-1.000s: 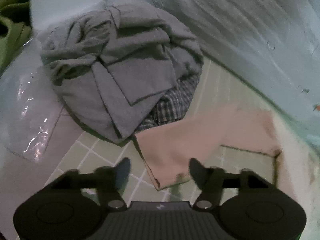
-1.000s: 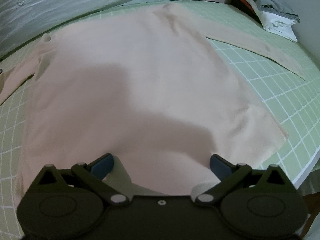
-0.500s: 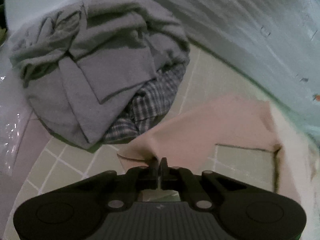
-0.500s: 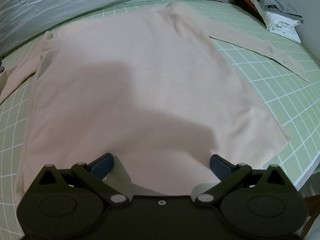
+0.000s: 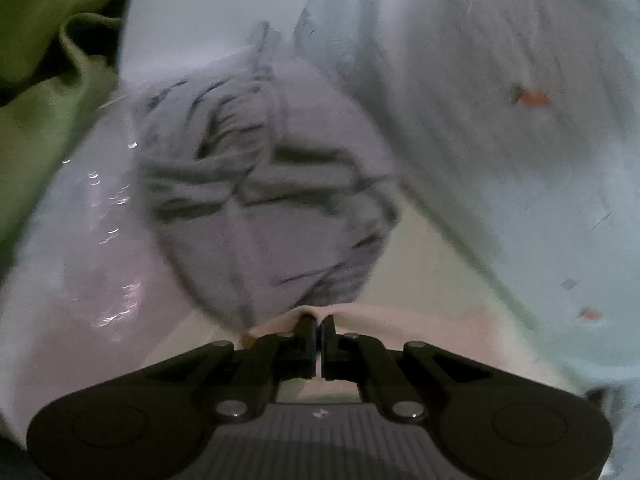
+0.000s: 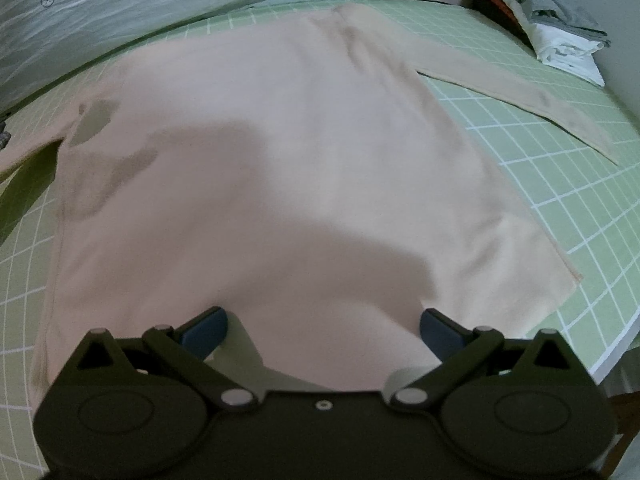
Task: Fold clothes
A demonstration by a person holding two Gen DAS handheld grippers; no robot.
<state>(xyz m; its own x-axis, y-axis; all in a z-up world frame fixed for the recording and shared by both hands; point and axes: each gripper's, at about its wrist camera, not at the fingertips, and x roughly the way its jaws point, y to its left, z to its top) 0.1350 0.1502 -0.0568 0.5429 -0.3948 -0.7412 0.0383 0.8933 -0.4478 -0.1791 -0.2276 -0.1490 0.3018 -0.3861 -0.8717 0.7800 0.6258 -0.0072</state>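
Left claw (image 5: 319, 322) has closed on the pink sleeve (image 5: 400, 320) and lifted it since a second ago. Right claw (image 6: 322, 326) hangs open over the shirt (image 6: 280, 140), unmoved.

Pale pink long-sleeved top (image 6: 280, 160) is lying flat on green gridded mat (image 6: 560, 168), sleeves extending left and right. Striped pale bedding (image 6: 140, 20) is lying behind it; folded grey-white clothes (image 6: 560, 36) are sitting far right.
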